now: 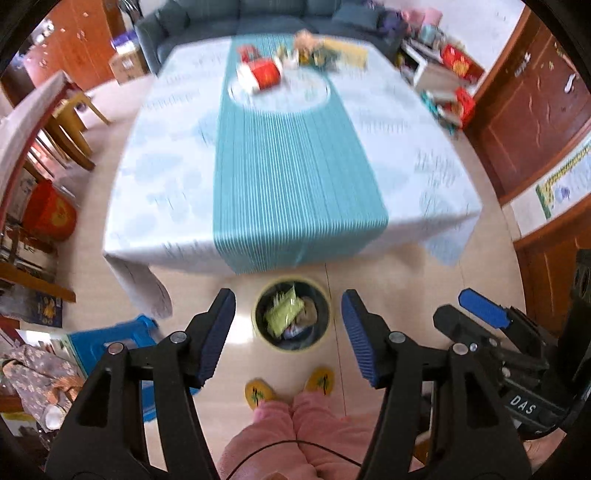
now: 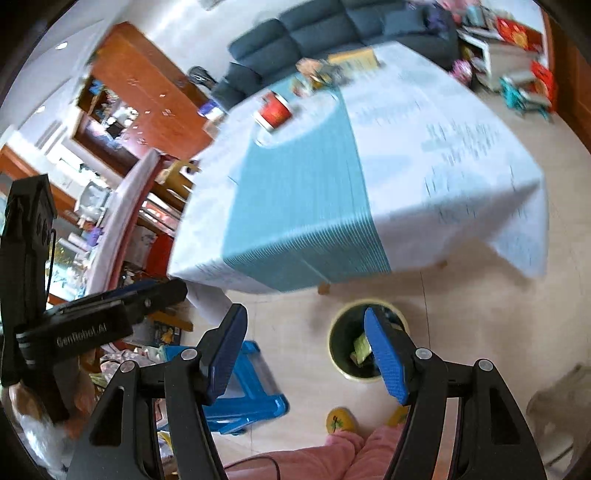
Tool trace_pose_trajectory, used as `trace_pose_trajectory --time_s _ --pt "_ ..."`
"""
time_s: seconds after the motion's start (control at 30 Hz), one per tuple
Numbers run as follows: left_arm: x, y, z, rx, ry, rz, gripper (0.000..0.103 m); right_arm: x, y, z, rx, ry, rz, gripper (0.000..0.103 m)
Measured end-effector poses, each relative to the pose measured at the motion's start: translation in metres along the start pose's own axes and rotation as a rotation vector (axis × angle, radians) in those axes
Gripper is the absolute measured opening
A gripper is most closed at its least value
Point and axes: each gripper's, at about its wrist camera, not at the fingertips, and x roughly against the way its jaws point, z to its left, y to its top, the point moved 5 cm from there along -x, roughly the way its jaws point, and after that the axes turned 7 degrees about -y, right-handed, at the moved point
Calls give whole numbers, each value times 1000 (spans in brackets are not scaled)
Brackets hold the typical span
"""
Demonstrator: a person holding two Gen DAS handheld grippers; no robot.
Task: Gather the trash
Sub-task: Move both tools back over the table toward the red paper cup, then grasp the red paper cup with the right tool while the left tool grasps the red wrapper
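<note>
A round trash bin (image 1: 291, 314) stands on the floor in front of the table, with green wrappers and other scraps inside. My left gripper (image 1: 288, 336) hangs high above it, open, nothing between its blue pads. My right gripper (image 2: 306, 354) is open and empty too; its right finger covers part of the bin (image 2: 347, 343). On the far half of the table (image 1: 177, 177) lie a red cup (image 1: 264, 74) on its side and a blurred cluster of packets and small items (image 1: 317, 51). The red cup (image 2: 275, 110) also shows in the right wrist view. The right gripper (image 1: 484, 308) appears at the edge of the left wrist view.
The table wears a white cloth with a teal runner (image 1: 291, 177). A blue plastic stool (image 2: 251, 387) stands left of the bin. The person's pink trousers and yellow slippers (image 1: 258, 393) are below me. Wooden chairs (image 1: 70, 129), a dark sofa (image 2: 332, 29) and cluttered shelves ring the room.
</note>
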Motion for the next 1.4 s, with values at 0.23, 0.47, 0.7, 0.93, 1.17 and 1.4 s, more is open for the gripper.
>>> trace_pose_trajectory --time_s 0.23,0.47,0.7,0.93,1.17,1.4 --pt "49 56 -5 30 37 -152 73 32 68 7 102 35 -100 67" --pt "74 115 -3 50 78 -228 73 30 133 6 141 51 -138 67" --pt "54 168 18 22 110 -224 73 -13 192 19 109 53 -134 67" --pt "-1 246 69 -45 49 -156 73 -87 252 39 26 22 -103 67" --pt "-59 334 127 -140 -37 -32 73 -197 310 58 -185 -5 6 73" --pt "-138 409 163 -207 -116 73 73 -299 351 53 -412 -44 62 76"
